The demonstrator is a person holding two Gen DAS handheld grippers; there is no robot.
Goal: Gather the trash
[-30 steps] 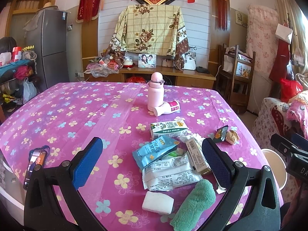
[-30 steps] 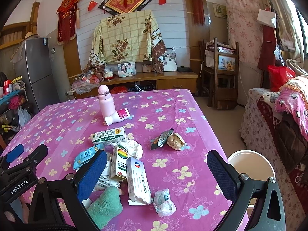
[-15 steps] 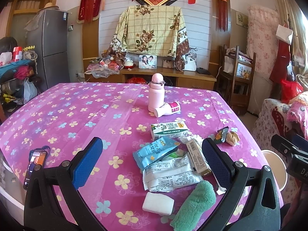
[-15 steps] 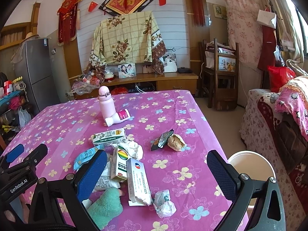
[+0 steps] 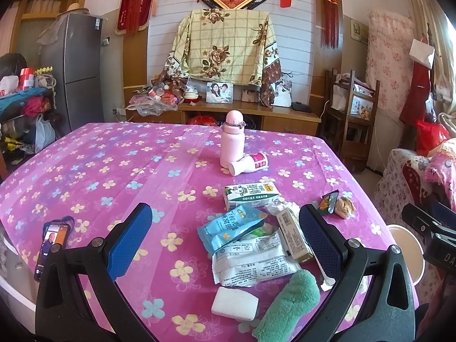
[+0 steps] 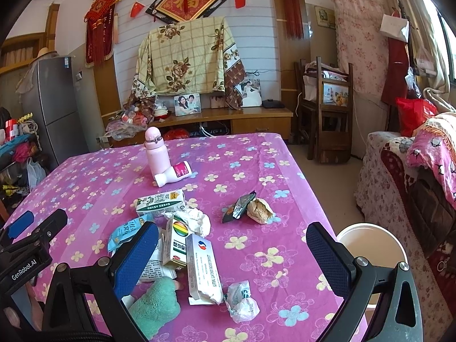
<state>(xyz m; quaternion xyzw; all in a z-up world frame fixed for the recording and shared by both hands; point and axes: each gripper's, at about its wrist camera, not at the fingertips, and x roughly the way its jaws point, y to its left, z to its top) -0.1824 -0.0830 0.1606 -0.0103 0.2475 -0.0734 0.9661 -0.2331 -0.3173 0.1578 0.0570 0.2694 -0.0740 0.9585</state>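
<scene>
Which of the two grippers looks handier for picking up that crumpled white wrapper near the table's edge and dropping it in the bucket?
Probably the right hand-held gripper: it is open, the wrapper lies just ahead between its fingers, and the bucket sits just to its right. The left hand-held gripper faces the packet pile.

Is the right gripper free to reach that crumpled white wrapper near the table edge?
Probably yes. The right gripper is open and empty, and the crumpled wrapper lies low between its fingers with nothing on top.

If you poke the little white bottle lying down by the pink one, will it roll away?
Probably. The white bottle lies on its round side, so a nudge would likely roll it. It looks like light plastic, and the pink bottle beside it might stop it.
</scene>
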